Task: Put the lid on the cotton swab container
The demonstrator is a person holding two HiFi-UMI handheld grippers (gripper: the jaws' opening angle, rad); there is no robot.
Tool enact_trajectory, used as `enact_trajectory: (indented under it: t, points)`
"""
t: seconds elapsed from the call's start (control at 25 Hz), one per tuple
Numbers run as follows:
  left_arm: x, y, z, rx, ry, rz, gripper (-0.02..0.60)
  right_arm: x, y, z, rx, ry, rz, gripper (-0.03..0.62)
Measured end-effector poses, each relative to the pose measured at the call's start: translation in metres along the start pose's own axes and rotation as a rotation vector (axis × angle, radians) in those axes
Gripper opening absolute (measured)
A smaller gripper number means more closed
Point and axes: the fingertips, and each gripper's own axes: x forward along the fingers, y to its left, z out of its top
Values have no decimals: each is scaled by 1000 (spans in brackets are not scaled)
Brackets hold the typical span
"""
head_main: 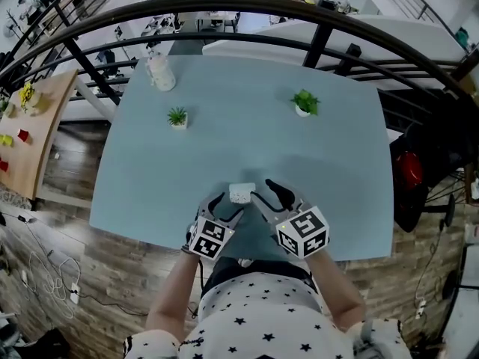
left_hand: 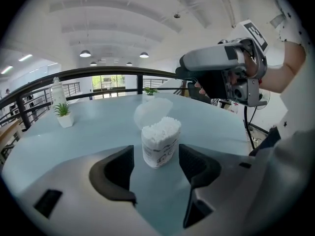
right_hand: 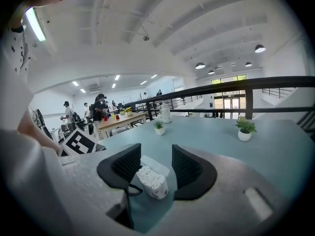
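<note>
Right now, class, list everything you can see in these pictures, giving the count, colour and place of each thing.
table: 1, light blue, centre
swab container: 1, white, open, near the front edge
lid: 1, clear, beside the container
potted plants: 2, green in white pots, mid-table left and right
bottle: 1, whitish, far left corner
railing: 1, black, beyond the table
left gripper: 1, grey, open, at the container
right gripper: 1, grey, open, at the container

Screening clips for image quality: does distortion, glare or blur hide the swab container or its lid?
Head view: barrel distortion bends the railing; the cotton swab container small but sharp. Left gripper view: fisheye vignette, even light, container and translucent lid clear. Right gripper view: dark corners, lamp streak top left, container readable.
</note>
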Motion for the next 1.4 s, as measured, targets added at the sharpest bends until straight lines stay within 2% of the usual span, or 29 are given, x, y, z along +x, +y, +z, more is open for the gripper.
enact_trajectory:
  t: [0.64,1.16,1.4]
  points:
    - [31,-2,7,53,4,-92,267,19,-18,2,2,17,30,183]
    - [48,-4,16,72,-14,-98,261,34,-37,8,11,36,7,183]
    - [50,-1,18,76,-25,-77,248,40,-34,12,-1,34,19,183]
